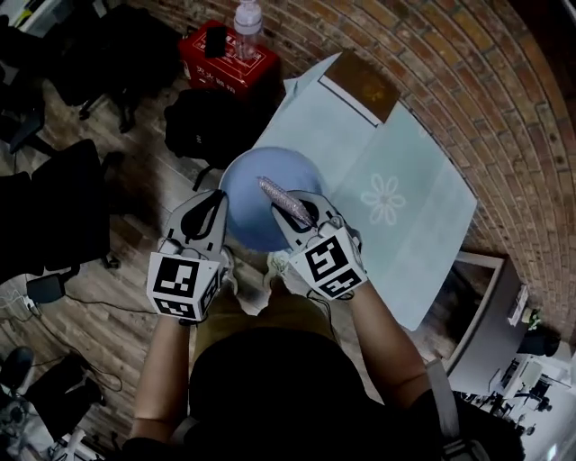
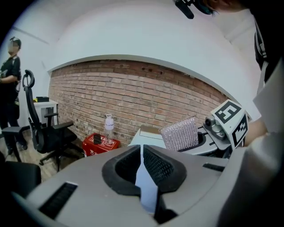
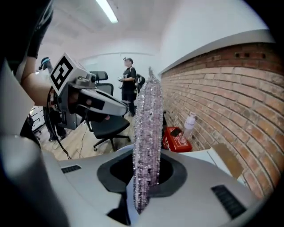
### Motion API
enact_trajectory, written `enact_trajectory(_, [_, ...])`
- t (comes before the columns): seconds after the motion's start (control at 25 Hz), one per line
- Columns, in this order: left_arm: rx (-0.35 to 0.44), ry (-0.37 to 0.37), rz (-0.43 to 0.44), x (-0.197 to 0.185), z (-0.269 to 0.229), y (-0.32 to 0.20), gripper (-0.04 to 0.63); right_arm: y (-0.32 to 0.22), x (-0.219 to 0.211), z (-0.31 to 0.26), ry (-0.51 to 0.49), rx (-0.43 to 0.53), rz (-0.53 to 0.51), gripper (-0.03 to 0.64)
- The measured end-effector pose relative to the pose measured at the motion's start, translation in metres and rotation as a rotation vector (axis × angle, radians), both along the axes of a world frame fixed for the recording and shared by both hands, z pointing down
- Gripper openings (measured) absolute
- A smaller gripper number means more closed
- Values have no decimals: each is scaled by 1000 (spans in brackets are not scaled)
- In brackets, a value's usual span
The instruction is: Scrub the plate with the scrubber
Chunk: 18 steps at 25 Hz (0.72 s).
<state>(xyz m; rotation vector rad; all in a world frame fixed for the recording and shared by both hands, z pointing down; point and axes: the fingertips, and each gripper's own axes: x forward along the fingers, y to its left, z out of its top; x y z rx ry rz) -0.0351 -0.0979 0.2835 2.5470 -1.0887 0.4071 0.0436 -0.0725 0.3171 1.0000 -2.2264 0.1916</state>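
A round pale blue plate [image 1: 256, 203] is held up above the table, and my left gripper [image 1: 216, 205] is shut on its left rim. In the left gripper view the plate [image 2: 145, 181] shows edge-on as a thin blue strip between the black pads of the left gripper [image 2: 142, 166]. My right gripper [image 1: 301, 214] is shut on a sparkly silver-pink scrubber [image 1: 283, 200], which lies over the right part of the plate's face. In the right gripper view the scrubber [image 3: 148, 133] stands upright out of the right gripper [image 3: 144, 177], with the left gripper [image 3: 84, 99] to its left.
A table with a pale blue cloth [image 1: 405, 189] stands against the brick wall [image 1: 486, 81], and a brown board [image 1: 364, 83] lies at its far end. On the floor are a red box [image 1: 225, 56] with a water bottle [image 1: 247, 18], a black bag [image 1: 211, 126] and office chairs [image 2: 44, 133]. A person [image 3: 129, 84] stands further off.
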Motion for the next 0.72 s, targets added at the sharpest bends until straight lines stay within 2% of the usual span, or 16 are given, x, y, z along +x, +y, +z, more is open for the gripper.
enact_trajectory(0.12, [46,2,18,10,-24,-3,34,3,4,-33,-41,108,20,89])
enact_trajectory(0.32, [124,12,36,22,-63,2,34,14,15,-74,-115,226,93,89])
enact_trajectory(0.52, [191,10,71,37,-88,17,34,25,21,-118,-128,407,86,89])
enact_trajectory(0.72, [279,4,57,45,-107,28,34,30,26,-149,-172,513,108,89])
